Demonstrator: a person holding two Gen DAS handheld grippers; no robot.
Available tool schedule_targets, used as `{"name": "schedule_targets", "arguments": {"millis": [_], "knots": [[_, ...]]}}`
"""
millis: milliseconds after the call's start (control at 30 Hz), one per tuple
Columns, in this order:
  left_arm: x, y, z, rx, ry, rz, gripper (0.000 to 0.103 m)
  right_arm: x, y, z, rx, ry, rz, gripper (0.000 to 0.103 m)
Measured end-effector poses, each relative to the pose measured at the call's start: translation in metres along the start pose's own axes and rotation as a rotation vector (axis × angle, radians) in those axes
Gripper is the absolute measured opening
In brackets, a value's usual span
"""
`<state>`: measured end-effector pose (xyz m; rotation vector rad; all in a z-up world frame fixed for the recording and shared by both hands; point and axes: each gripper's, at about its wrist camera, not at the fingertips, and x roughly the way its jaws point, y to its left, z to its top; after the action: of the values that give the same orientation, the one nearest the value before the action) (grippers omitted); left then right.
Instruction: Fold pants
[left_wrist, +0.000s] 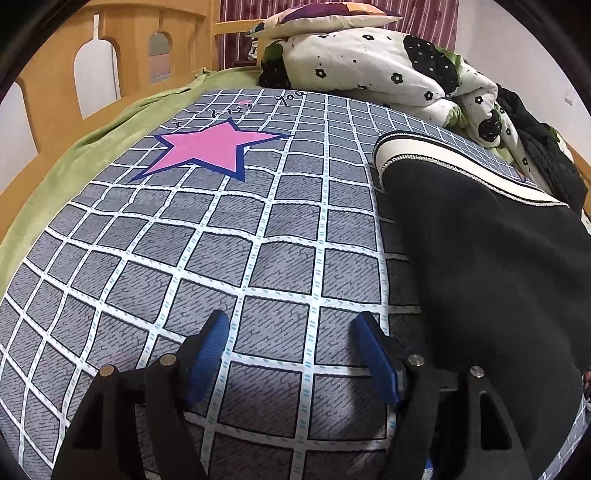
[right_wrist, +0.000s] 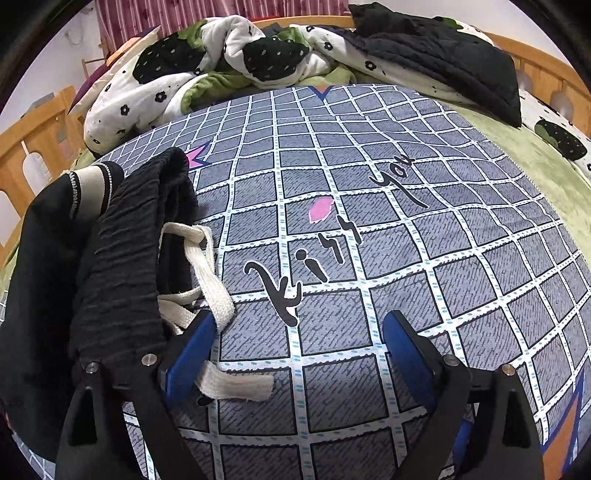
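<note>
Black pants (left_wrist: 487, 266) with a cream stripe along the side lie on the grey checked bed sheet (left_wrist: 221, 240), at the right of the left wrist view. My left gripper (left_wrist: 291, 325) is open and empty over bare sheet, just left of the pants. In the right wrist view the pants (right_wrist: 110, 251) lie at the left, waistband end near me, with a cream drawstring (right_wrist: 207, 266) trailing across my left finger. My right gripper (right_wrist: 299, 328) is open beside the waistband, holding nothing.
A rumpled white flowered quilt (left_wrist: 369, 70) and a pillow (left_wrist: 325, 16) are piled at the bed's far end. A black padded jacket (right_wrist: 443, 55) lies on the quilt. A wooden bed rail (left_wrist: 92, 66) and green blanket (left_wrist: 92, 140) border the sheet.
</note>
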<state>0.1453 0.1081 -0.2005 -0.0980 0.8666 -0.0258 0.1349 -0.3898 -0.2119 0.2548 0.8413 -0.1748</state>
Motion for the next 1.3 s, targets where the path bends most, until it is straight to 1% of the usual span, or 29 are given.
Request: {"name": "schedule_targets", "arguments": {"millis": [133, 167, 200, 233, 267, 300, 333, 367, 433, 500, 600, 633, 667, 700, 733, 767, 800, 833, 900, 967, 1000, 1033, 1100, 1133, 1167, 1200, 1233, 1267, 1300], "knots": [[-0.002, 0.001, 0.002, 0.000, -0.004, -0.009, 0.068, -0.004, -0.006, 0.004, 0.057, -0.023, 0.033, 0.090], [-0.004, 0.002, 0.002, -0.004, -0.008, -0.015, 0.068, -0.007, -0.008, 0.007, 0.065, -0.015, 0.042, 0.088], [-0.007, 0.004, 0.003, -0.013, -0.013, -0.031, 0.067, -0.011, -0.010, 0.010, 0.065, -0.006, 0.042, 0.081], [-0.011, 0.005, 0.004, -0.023, -0.020, -0.057, 0.067, -0.021, -0.012, 0.013, 0.071, -0.021, 0.033, 0.073], [-0.015, 0.006, 0.006, -0.026, -0.030, -0.089, 0.066, -0.032, -0.012, 0.013, 0.074, -0.055, 0.017, 0.072], [-0.020, 0.004, 0.009, -0.021, -0.045, -0.114, 0.066, -0.045, -0.010, 0.014, 0.067, -0.095, 0.022, 0.072], [-0.026, 0.000, 0.012, -0.010, -0.061, -0.125, 0.066, -0.059, -0.004, 0.016, 0.036, -0.131, 0.068, 0.072], [-0.031, -0.003, 0.016, 0.001, -0.080, -0.131, 0.066, -0.065, 0.003, 0.019, 0.012, -0.138, 0.101, 0.072], [-0.040, -0.009, 0.022, 0.013, -0.106, -0.150, 0.066, -0.074, 0.029, 0.030, -0.056, -0.139, 0.186, 0.072], [-0.044, -0.012, 0.025, 0.009, -0.111, -0.179, 0.067, -0.073, 0.054, 0.041, -0.081, -0.131, 0.271, 0.072], [-0.043, -0.007, 0.024, -0.017, -0.103, -0.222, 0.067, -0.056, 0.092, 0.055, -0.106, -0.061, 0.398, 0.072], [-0.041, -0.005, 0.024, -0.022, -0.099, -0.232, 0.067, -0.042, 0.109, 0.060, -0.121, -0.024, 0.417, 0.072], [-0.039, -0.003, 0.024, -0.025, -0.096, -0.238, 0.067, -0.035, 0.120, 0.059, -0.131, -0.010, 0.413, 0.072], [-0.037, -0.002, 0.023, -0.028, -0.089, -0.241, 0.067, -0.024, 0.130, 0.062, -0.148, 0.008, 0.405, 0.066], [-0.035, -0.001, 0.022, -0.029, -0.080, -0.242, 0.067, -0.007, 0.144, 0.065, -0.179, 0.044, 0.369, 0.041], [-0.034, -0.002, 0.021, -0.030, -0.072, -0.237, 0.067, 0.001, 0.150, 0.066, -0.198, 0.075, 0.360, 0.026], [-0.034, -0.002, 0.020, -0.028, -0.070, -0.237, 0.067, 0.004, 0.156, 0.066, -0.208, 0.100, 0.375, 0.023], [-0.034, -0.003, 0.018, -0.022, -0.070, -0.241, 0.067, -0.002, 0.158, 0.068, -0.216, 0.081, 0.370, 0.018], [-0.038, -0.008, 0.016, -0.003, -0.074, -0.255, 0.067, -0.031, 0.152, 0.071, -0.232, 0.000, 0.420, 0.015], [-0.042, -0.015, 0.016, 0.014, -0.082, -0.265, 0.067, -0.063, 0.131, 0.075, -0.194, -0.110, 0.456, 0.015], [-0.043, -0.017, 0.016, 0.022, -0.086, -0.274, 0.067, -0.070, 0.121, 0.076, -0.171, -0.126, 0.454, 0.014], [-0.045, -0.020, 0.016, 0.029, -0.089, -0.281, 0.067, -0.073, 0.109, 0.074, -0.160, -0.138, 0.410, 0.014], [-0.048, -0.029, 0.017, 0.042, -0.096, -0.290, 0.067, -0.057, 0.096, 0.071, -0.159, -0.120, 0.325, 0.014], [-0.049, -0.033, 0.018, 0.047, -0.097, -0.291, 0.067, -0.035, 0.087, 0.065, -0.149, -0.056, 0.274, 0.016], [-0.050, -0.038, 0.020, 0.056, -0.096, -0.289, 0.067, -0.023, 0.082, 0.061, -0.138, -0.023, 0.271, 0.020], [-0.051, -0.044, 0.023, 0.068, -0.095, -0.284, 0.067, -0.014, 0.076, 0.056, -0.123, -0.008, 0.287, 0.026], [-0.053, -0.050, 0.027, 0.081, -0.097, -0.281, 0.067, -0.015, 0.072, 0.052, -0.110, -0.025, 0.304, 0.036], [-0.055, -0.056, 0.033, 0.093, -0.098, -0.279, 0.067, -0.022, 0.073, 0.052, -0.123, -0.030, 0.287, 0.039], [-0.057, -0.061, 0.039, 0.100, -0.101, -0.281, 0.067, -0.032, 0.076, 0.054, -0.149, -0.043, 0.254, 0.040]]}}
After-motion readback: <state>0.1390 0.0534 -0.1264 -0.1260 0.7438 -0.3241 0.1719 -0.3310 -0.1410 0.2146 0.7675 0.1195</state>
